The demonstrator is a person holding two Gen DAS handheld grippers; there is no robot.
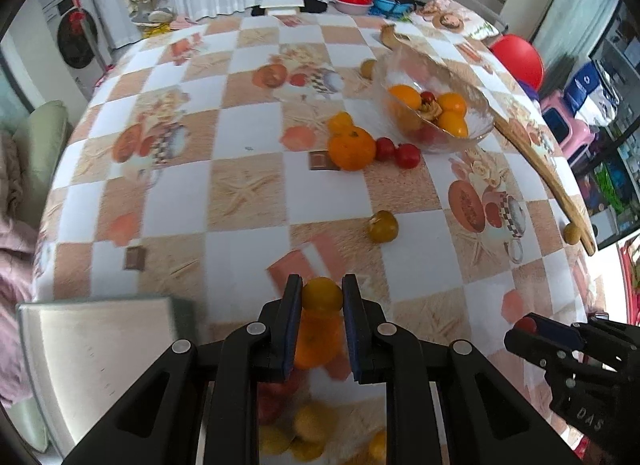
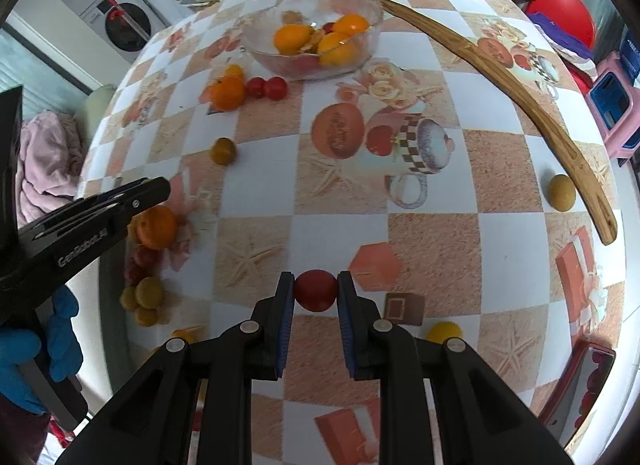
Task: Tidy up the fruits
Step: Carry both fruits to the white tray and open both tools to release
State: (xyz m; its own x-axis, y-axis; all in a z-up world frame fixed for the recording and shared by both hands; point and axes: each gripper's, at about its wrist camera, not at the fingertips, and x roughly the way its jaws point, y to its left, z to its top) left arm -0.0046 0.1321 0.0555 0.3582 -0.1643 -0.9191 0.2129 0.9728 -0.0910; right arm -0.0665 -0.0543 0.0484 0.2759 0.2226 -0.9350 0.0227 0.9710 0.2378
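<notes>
Over the near edge of the table (image 2: 432, 225), both grippers are clasping small fruits.

Between the pads of the left gripper (image 1: 322, 299) a yellow fruit (image 1: 322, 293) is sitting pinched, hanging above an orange (image 1: 316, 341) and a blurred cluster of red and yellow fruits at the near left. Clenched on a red fruit (image 2: 315, 289), the right gripper (image 2: 315, 291) is pointing steeply down at the checkered cloth. Farther off, a glass bowl (image 2: 360, 9) is holding oranges and a red fruit, with another orange (image 2: 227, 93) and two red fruits (image 2: 267, 87) lying just to its left. A long wooden stick (image 2: 500, 77) is curving along the right side, a yellowish fruit (image 2: 561, 192) beside it. A blue-gloved hand (image 2: 28, 349) is gripping the left handle.
</notes>
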